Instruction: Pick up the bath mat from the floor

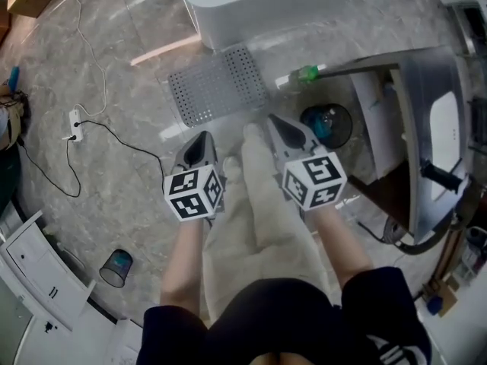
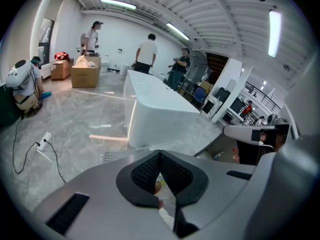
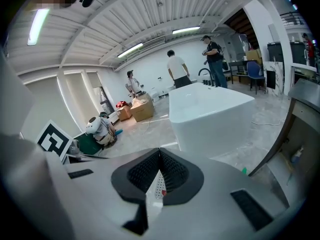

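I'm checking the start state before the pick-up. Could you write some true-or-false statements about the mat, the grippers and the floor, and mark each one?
1. The grey perforated mat lies flat on the floor beside the white bathtub. True.
2. The right gripper has its jaws wide apart. False: they are together, with nothing gripped.
3. The left gripper holds the mat. False: its jaws are together and the mat lies on the floor ahead of it.
4. A white power strip lies on the floor at the person's left. True.
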The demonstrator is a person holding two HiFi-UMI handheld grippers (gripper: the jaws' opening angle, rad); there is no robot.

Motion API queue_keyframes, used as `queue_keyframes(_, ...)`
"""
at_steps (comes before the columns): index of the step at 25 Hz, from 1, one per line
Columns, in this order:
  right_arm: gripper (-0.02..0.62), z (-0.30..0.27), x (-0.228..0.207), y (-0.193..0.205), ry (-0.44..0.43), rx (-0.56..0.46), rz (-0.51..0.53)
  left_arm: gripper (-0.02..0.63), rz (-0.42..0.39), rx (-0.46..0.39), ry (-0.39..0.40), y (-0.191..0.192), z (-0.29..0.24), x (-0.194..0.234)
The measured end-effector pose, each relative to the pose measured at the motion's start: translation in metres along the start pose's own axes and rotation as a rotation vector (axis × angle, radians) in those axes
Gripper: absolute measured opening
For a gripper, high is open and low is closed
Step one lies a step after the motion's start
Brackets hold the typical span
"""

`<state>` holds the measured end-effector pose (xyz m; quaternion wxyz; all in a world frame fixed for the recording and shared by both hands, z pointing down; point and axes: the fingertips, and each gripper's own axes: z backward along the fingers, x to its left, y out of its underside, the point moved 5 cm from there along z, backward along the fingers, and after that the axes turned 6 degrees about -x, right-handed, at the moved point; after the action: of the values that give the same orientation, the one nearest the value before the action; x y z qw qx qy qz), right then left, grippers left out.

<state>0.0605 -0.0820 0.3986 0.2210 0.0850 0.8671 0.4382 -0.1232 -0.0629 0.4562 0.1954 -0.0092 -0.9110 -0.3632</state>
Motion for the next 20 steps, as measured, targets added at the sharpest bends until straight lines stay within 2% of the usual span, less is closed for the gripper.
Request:
queue_keyframes(5, 0.012, -0.041, -0.029, 0.024, 0.025, 0.041, 0.016, -0.009, 0.022, 0.043, -0.045, 0.025, -0.046, 0.023)
queue_keyframes(20, 0.012, -0.169, -0.095, 0.154, 0.045, 0.213, 0.000, -0.009, 0.098, 0.179, -0.124, 0.120, -0.171, 0.085)
